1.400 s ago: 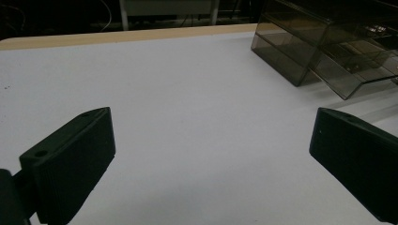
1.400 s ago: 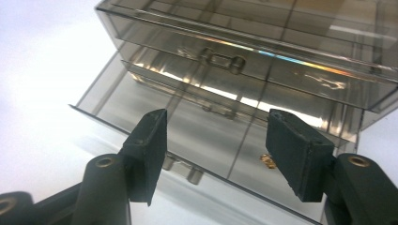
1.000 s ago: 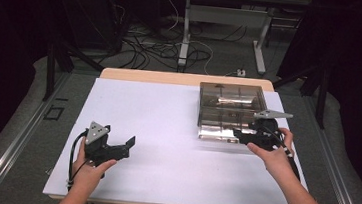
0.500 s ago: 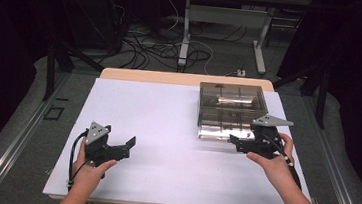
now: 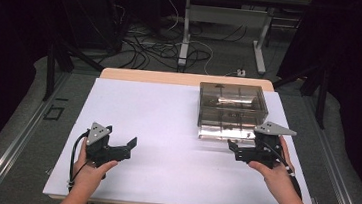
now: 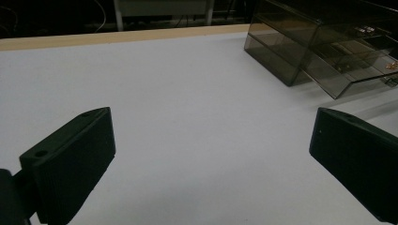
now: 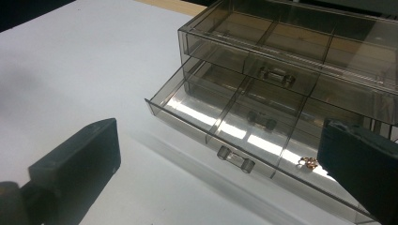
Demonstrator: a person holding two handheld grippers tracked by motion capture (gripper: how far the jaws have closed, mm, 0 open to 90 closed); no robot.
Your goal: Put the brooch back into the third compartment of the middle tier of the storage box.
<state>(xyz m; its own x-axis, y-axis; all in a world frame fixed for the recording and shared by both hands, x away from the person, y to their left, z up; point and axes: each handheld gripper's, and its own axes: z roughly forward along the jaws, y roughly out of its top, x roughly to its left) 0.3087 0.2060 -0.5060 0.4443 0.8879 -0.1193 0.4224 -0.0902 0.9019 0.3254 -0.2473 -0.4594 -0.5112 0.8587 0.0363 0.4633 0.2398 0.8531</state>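
Backing the right gripper off the smoked clear-plastic drawer box at the far right of the white table top. Its jaws have just been opening and now stand wide with nothing between them.

The bottom drawer is pulled out toward the person, its small clear bar handle free and facing the gripper. A small gold-coloured trinket lies in the drawer's compartment at the right of the right gripper view (too small to tell whether it's an earring or a charm). The upper drawer looks pushed in, with its own handle showing.

My read: the drawer is open, or the trinket has been dropped in, and the next job is either a pick from that compartment or pushing the drawer shut.

Tips:
- For a pick, come down steeply, with the jaws narrowed enough to clear the dividers and front wall.
- Pinch the trinket itself; a thin piece will slide on slick plastic.
- For a close, press flat at the handle's middle so the drawer doesn't skew.
- The box is light and could skate on the table.

The left gripper rests at the near left, well apart from the box, jaws spread and empty. It could steady the box.
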